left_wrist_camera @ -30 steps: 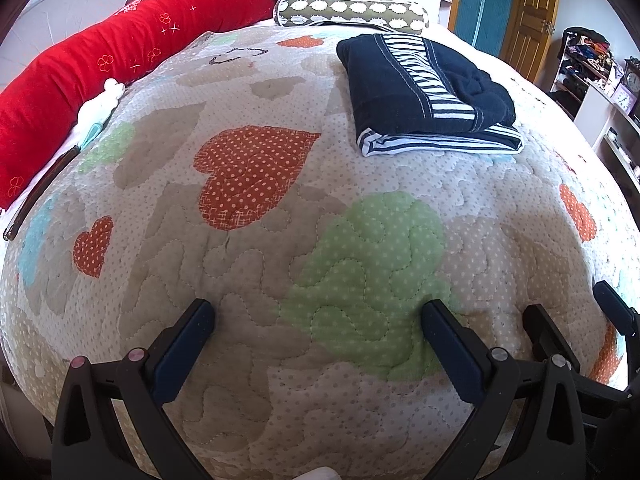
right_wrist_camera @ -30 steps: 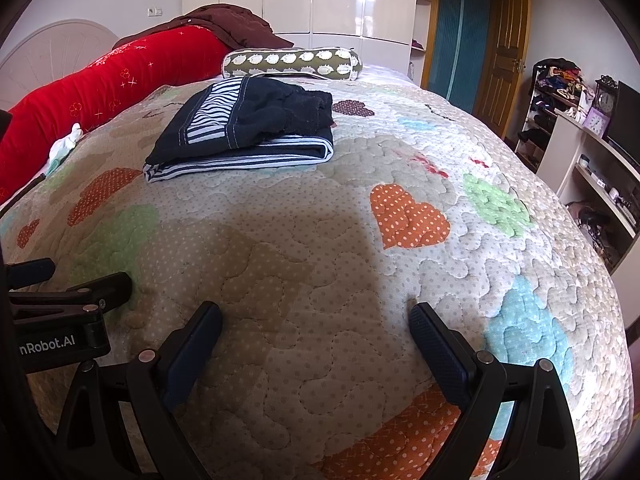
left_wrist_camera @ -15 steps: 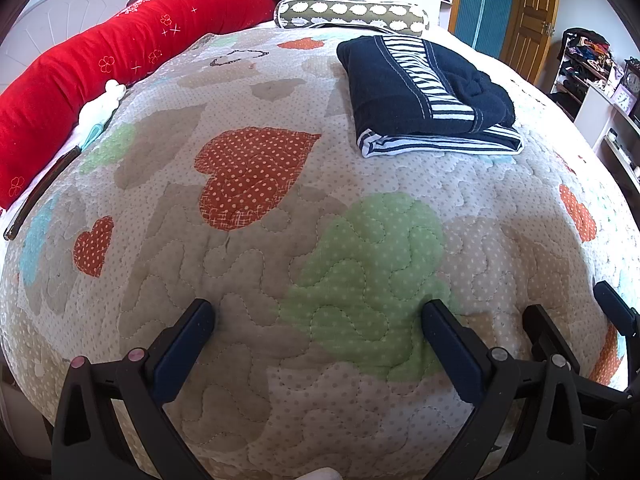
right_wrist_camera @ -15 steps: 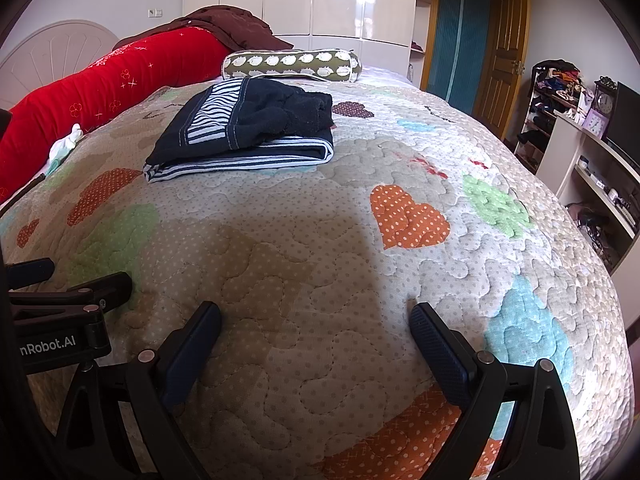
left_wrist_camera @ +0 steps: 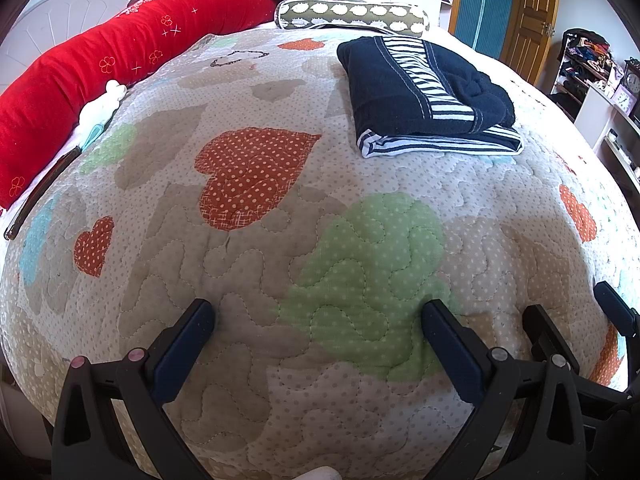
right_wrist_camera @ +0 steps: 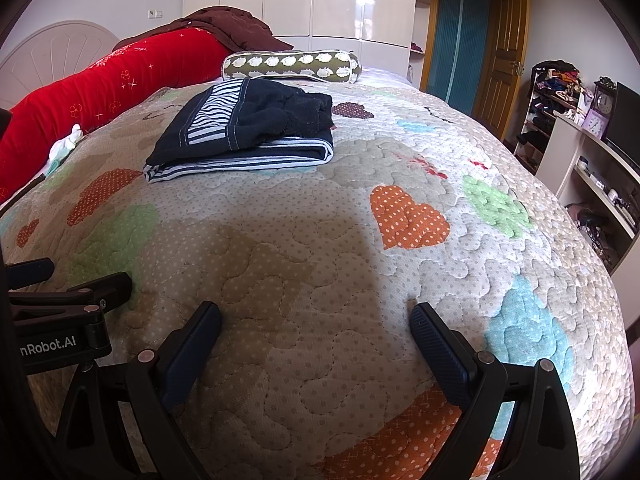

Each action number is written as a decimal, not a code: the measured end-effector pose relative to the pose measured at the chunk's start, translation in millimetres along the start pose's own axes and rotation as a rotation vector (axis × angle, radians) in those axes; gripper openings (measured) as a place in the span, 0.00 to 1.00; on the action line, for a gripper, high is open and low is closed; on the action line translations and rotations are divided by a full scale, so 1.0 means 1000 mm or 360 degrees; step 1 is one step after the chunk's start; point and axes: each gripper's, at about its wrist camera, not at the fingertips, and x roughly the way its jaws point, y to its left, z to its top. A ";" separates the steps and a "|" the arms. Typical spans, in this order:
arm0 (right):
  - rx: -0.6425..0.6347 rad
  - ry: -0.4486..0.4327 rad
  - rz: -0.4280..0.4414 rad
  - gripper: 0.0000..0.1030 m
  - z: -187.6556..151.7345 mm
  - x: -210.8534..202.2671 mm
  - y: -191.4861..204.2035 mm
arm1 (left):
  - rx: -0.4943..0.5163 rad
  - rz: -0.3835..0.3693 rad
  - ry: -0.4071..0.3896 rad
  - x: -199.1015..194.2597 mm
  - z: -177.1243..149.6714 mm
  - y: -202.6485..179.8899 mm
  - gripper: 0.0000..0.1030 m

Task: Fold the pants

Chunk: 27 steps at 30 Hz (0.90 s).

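Left wrist view: left hand-held gripper (left_wrist_camera: 316, 320) spread wide, empty, low over the quilt (left_wrist_camera: 248, 272) at the bed's near edge. Folded pants (left_wrist_camera: 424, 92) far off toward the head end, near the bolster (left_wrist_camera: 352, 16).

Right wrist view: right hand-held gripper (right_wrist_camera: 314, 322) likewise wide, holding nothing, above the near edge. Pants (right_wrist_camera: 248, 128) well apart, folded flat.

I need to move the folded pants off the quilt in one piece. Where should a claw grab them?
Grip the pants at the thick folded edge nearest the claws, coming in low over the quilt. That rounded fold binds all the layers together; the rumpled top would pull apart.
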 end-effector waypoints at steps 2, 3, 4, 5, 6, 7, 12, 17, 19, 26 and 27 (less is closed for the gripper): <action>0.0000 -0.0001 0.0000 0.95 0.000 0.000 0.000 | 0.0000 -0.0001 0.0000 0.000 0.000 0.000 1.00; 0.0001 -0.0001 0.0000 0.95 0.001 0.000 0.000 | 0.0000 0.0000 0.0000 0.000 0.000 0.000 1.00; 0.0001 -0.0001 0.0000 0.95 0.001 0.001 0.000 | 0.0000 0.0000 0.0000 0.000 0.000 0.000 1.00; 0.0001 -0.0001 -0.0001 0.95 0.001 0.000 0.000 | -0.0001 0.0001 -0.0001 -0.001 -0.001 -0.001 1.00; 0.0000 -0.0002 -0.0001 0.95 0.000 0.000 0.000 | -0.0001 0.0002 -0.0003 0.000 0.000 0.000 1.00; 0.0001 -0.0003 -0.0001 0.95 0.001 0.000 0.000 | -0.0001 0.0001 -0.0002 -0.001 0.000 0.000 1.00; 0.0002 -0.0008 -0.0002 0.95 0.001 0.000 0.000 | -0.0001 0.0002 -0.0005 -0.001 0.000 0.000 1.00; 0.0003 -0.0010 -0.0004 0.95 0.002 0.000 0.001 | -0.0002 0.0002 -0.0006 -0.001 0.000 0.000 1.00; 0.0003 -0.0011 -0.0004 0.95 0.001 -0.001 0.001 | -0.0001 0.0002 -0.0008 -0.001 0.000 0.000 1.00; -0.0001 -0.0029 -0.0008 0.95 0.002 0.000 0.003 | -0.0005 0.0004 -0.0035 -0.003 0.000 0.000 1.00; -0.0002 -0.0035 -0.0011 0.95 0.001 -0.001 0.004 | -0.0007 0.0005 -0.0047 -0.003 0.000 0.000 1.00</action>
